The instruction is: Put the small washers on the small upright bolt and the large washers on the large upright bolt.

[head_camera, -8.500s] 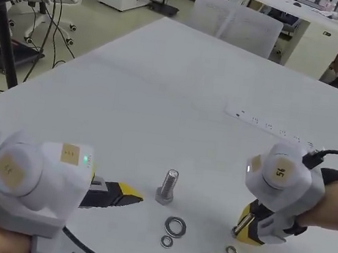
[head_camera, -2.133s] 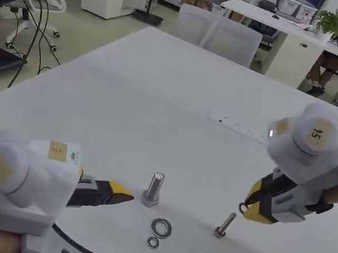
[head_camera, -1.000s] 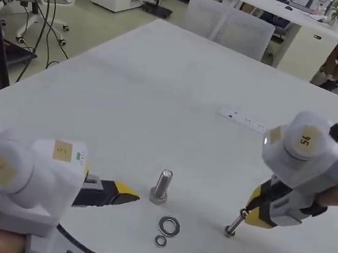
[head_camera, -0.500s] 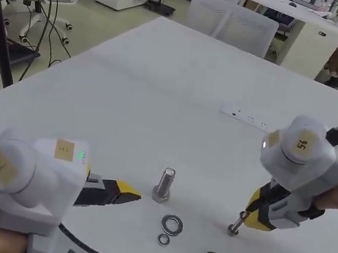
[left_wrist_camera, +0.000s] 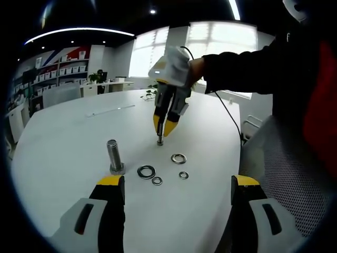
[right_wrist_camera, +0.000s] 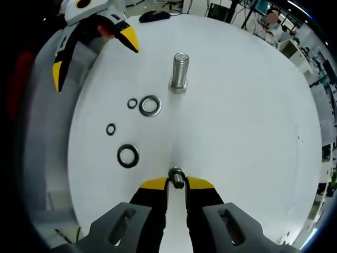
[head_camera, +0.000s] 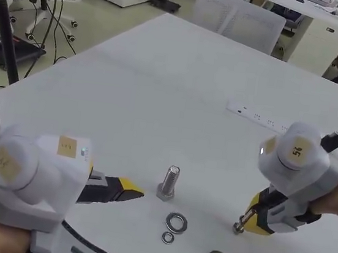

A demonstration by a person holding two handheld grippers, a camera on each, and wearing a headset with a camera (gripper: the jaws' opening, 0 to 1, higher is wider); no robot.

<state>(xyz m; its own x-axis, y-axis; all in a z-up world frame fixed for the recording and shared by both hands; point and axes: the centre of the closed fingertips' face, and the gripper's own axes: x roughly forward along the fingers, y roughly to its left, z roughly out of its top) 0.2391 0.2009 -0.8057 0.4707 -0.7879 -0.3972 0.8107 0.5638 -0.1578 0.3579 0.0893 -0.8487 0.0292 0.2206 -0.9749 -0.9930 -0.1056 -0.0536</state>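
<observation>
Since two seconds ago, the right gripper [head_camera: 245,221] has descended onto the small bolt [head_camera: 238,227].

Head view: large bolt [head_camera: 169,183] upright, spare washers [head_camera: 176,222] beside it on the white counter [head_camera: 162,82]; office desks behind.

Left gripper view: left gripper [left_wrist_camera: 178,182] jaws spread wide, empty.

Right gripper view: jaws pinch what I read as a small washer [right_wrist_camera: 176,177] at the bolt tip. Risk, in my judgement: an off-axis release topples the bolt.

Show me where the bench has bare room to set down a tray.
Widest bare stretch: the table beyond the large bolt, out to the power strip. Crowded: washers between the left claw and the right claw at the small bolt.
</observation>
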